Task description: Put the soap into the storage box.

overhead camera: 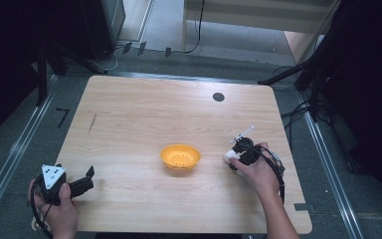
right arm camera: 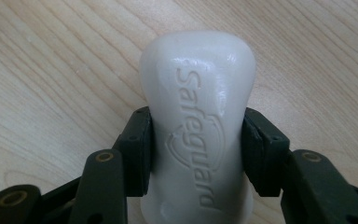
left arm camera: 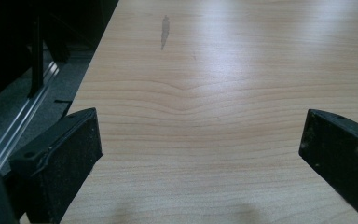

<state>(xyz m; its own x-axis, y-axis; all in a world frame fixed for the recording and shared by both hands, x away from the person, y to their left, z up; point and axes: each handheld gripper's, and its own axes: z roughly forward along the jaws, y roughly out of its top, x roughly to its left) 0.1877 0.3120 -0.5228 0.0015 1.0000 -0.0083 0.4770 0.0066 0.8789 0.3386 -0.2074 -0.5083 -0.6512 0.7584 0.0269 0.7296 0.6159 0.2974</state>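
Soap (right arm camera: 198, 135), a hard, smooth white bar likely to slip, sits just right of the orange bowl (overhead camera: 180, 157), clamped across its narrow waist by the right gripper (right arm camera: 196, 154), while the left gripper (left arm camera: 200, 154), well left of the bowl, stands with jaws wide apart.

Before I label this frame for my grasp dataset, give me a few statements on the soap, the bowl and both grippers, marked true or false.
1. The right gripper is clamped on a white bar of soap embossed "Safeguard". True.
2. The soap lies inside the orange plastic bowl. False: it is on the wooden table, to the right of the bowl.
3. The left gripper is open with nothing between its jaws. True.
4. The left gripper is touching the bowl. False: it rests well apart from it, near the table's front left corner.
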